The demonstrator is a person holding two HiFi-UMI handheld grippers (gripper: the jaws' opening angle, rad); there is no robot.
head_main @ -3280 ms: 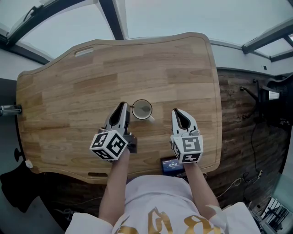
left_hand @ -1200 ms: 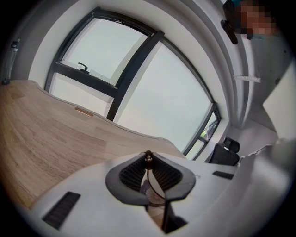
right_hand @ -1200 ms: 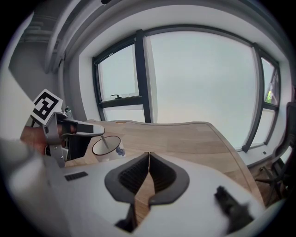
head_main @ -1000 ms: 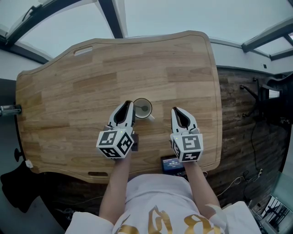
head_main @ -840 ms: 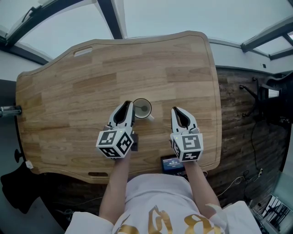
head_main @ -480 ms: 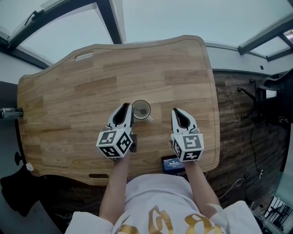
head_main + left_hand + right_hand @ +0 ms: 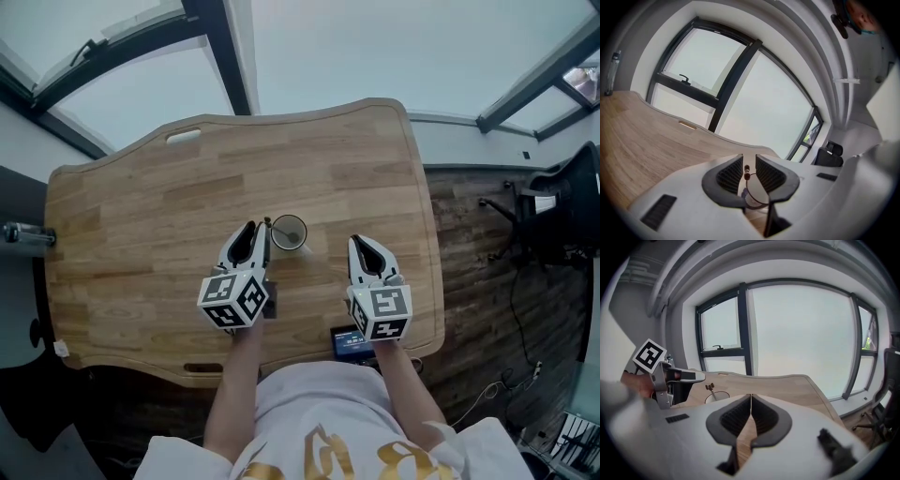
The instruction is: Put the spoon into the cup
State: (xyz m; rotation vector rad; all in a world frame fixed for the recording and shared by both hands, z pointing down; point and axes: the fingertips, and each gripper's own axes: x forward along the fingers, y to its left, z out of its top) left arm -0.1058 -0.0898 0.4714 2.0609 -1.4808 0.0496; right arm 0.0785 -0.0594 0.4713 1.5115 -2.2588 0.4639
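Left hand-held gripper [image 7: 254, 236] sits low over table [image 7: 141, 216], tips just beside cup [image 7: 288, 232]. Its jaws stand narrowly apart, clamped on nothing. Spoon [image 7: 746, 172] stands in the cup, leaning on the rim nearest this gripper, and its handle end shows in the gap between the jaws. Contact with a pad cannot be told. Right hand-held gripper [image 7: 364, 246] is near the cup's other side, jaws pressed together, empty.
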